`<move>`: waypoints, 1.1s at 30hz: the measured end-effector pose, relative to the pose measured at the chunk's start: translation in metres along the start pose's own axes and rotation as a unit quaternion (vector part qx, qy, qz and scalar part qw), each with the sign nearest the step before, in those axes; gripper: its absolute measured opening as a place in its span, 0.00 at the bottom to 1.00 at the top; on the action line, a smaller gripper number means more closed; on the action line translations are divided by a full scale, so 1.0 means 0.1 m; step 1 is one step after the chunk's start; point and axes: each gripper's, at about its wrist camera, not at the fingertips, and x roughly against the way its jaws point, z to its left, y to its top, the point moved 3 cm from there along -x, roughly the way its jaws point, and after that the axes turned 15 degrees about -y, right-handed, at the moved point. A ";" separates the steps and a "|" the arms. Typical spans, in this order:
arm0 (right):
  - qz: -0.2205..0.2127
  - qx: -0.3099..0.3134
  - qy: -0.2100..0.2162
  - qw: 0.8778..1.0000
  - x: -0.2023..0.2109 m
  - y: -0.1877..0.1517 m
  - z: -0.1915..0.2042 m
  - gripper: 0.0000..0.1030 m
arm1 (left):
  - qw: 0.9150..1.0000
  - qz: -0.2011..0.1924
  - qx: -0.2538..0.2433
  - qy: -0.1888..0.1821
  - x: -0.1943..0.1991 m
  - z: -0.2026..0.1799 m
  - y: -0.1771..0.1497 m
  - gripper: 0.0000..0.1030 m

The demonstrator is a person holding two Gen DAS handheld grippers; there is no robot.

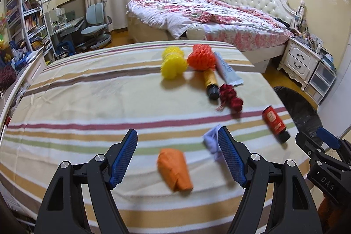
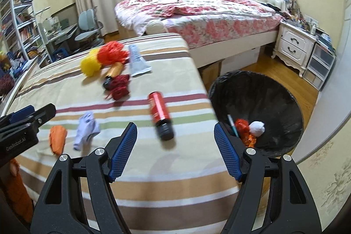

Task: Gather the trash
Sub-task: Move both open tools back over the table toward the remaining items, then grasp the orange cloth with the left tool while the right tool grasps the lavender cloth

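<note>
Both grippers hover with fingers spread wide and empty over a striped desk: the left gripper [image 1: 177, 157] above an orange paper wad [image 1: 174, 169], the right gripper [image 2: 175, 151] near a red bottle [image 2: 160, 114]. More trash lies farther back on the desk [image 1: 76, 102]; a black-lined bin [image 2: 263, 102] beside it holds scraps.

Both grippers [image 1: 177, 159] [image 2: 175, 151] have black frames, silver pivot screws and blue cross-hatched jaws.
</note>
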 end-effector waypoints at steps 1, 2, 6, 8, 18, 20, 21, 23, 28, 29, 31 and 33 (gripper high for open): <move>0.000 0.005 0.005 1.000 0.03 -0.03 0.06 0.69 | 1.000 0.002 0.002 0.002 0.01 0.03 -0.04 0.71; 0.000 0.009 0.008 1.000 0.05 -0.04 0.10 0.69 | 1.000 0.005 0.004 0.003 0.03 0.06 -0.09 0.71; -0.002 0.025 0.019 0.999 0.12 -0.10 0.28 0.69 | 1.000 0.016 0.016 0.004 0.05 0.19 -0.24 0.71; -0.003 0.030 0.022 0.999 0.14 -0.12 0.33 0.69 | 1.000 0.020 0.023 0.001 0.06 0.24 -0.28 0.71; 0.000 0.044 0.025 0.999 0.15 -0.12 0.50 0.69 | 0.998 0.044 0.029 -0.023 -0.06 0.32 -0.41 0.57; 0.000 0.048 0.027 0.998 0.14 -0.11 0.54 0.69 | 0.998 0.046 0.031 -0.032 -0.07 0.34 -0.42 0.52; 0.000 0.050 0.028 0.998 0.14 -0.10 0.56 0.69 | 0.998 0.044 0.030 -0.035 -0.06 0.34 -0.42 0.44; 0.000 0.054 0.030 0.998 0.13 -0.09 0.60 0.69 | 0.998 0.041 0.024 -0.043 -0.05 0.33 -0.42 0.33; -0.002 0.068 0.040 0.997 0.12 -0.05 0.74 0.69 | 0.999 0.031 0.007 -0.035 -0.03 0.35 -0.39 0.21; -0.002 0.071 0.043 0.997 0.13 -0.05 0.77 0.69 | 0.999 0.030 0.009 -0.035 -0.02 0.37 -0.39 0.20; -0.002 0.077 0.049 0.996 0.12 -0.04 0.84 0.69 | 0.999 0.027 0.015 -0.033 -0.02 0.43 -0.37 0.19; 0.000 0.083 0.056 0.995 0.10 -0.04 0.91 0.69 | 0.999 0.023 0.021 -0.033 0.00 0.49 -0.35 0.17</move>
